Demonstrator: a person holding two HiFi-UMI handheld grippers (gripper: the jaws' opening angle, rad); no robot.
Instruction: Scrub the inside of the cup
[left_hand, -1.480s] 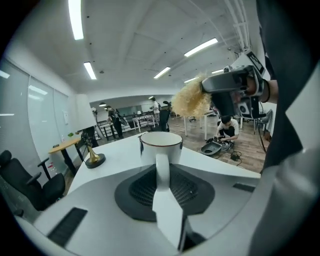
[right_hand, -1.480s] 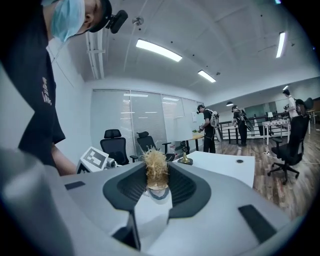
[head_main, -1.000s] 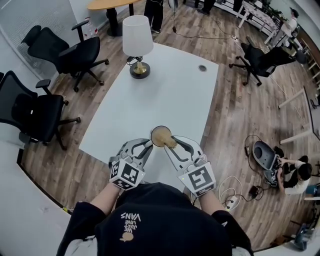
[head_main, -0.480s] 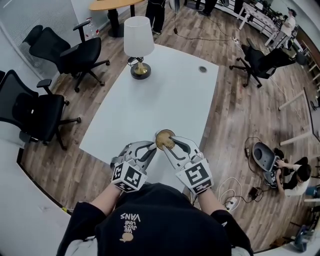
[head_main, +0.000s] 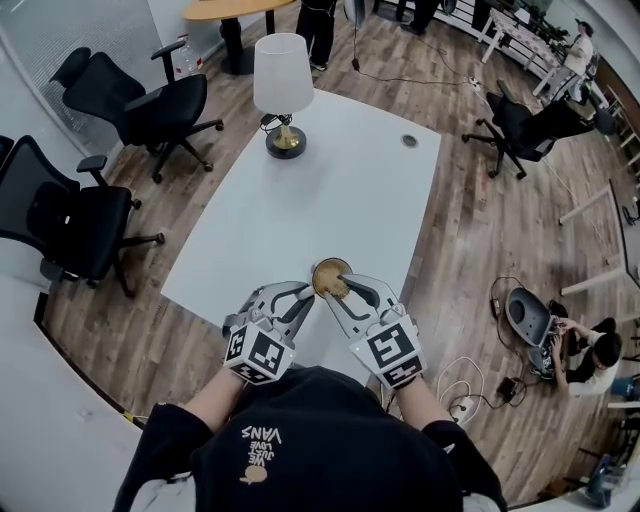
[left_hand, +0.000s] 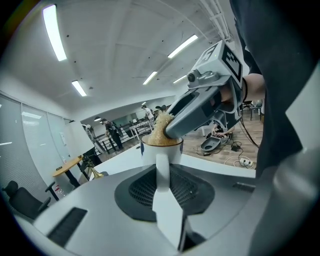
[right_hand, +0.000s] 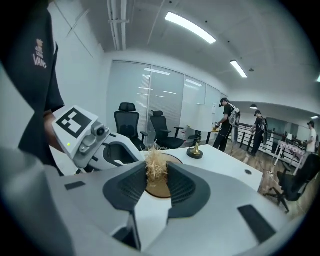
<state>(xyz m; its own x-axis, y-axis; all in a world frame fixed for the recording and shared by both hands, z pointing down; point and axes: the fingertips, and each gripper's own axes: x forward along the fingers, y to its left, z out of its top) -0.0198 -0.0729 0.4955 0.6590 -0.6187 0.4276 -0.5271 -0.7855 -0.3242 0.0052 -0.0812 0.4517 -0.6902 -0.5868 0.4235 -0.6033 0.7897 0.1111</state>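
A white cup (head_main: 331, 277) with a brown inside stands near the near edge of the white table (head_main: 340, 180). My left gripper (head_main: 304, 293) is shut on the cup's handle (left_hand: 162, 167), which shows as a white strip between its jaws in the left gripper view. My right gripper (head_main: 341, 289) is shut on a tuft of straw-coloured scrubber fibres (right_hand: 156, 169). It reaches over the rim from the right and presses the scrubber (left_hand: 160, 133) down into the cup (left_hand: 161, 150). The cup's brown bottom (right_hand: 159, 190) shows under the fibres.
A lamp with a white shade (head_main: 283, 85) stands at the table's far end, with a cable hole (head_main: 409, 141) to its right. Black office chairs (head_main: 150, 100) (head_main: 60, 220) stand to the left and another (head_main: 530, 120) to the right. Cables and a device (head_main: 527, 312) lie on the wood floor.
The cup and both grippers have shifted slightly right and nearer to me since a second ago. Both grips are unchanged, and over the last half second almost nothing moved.
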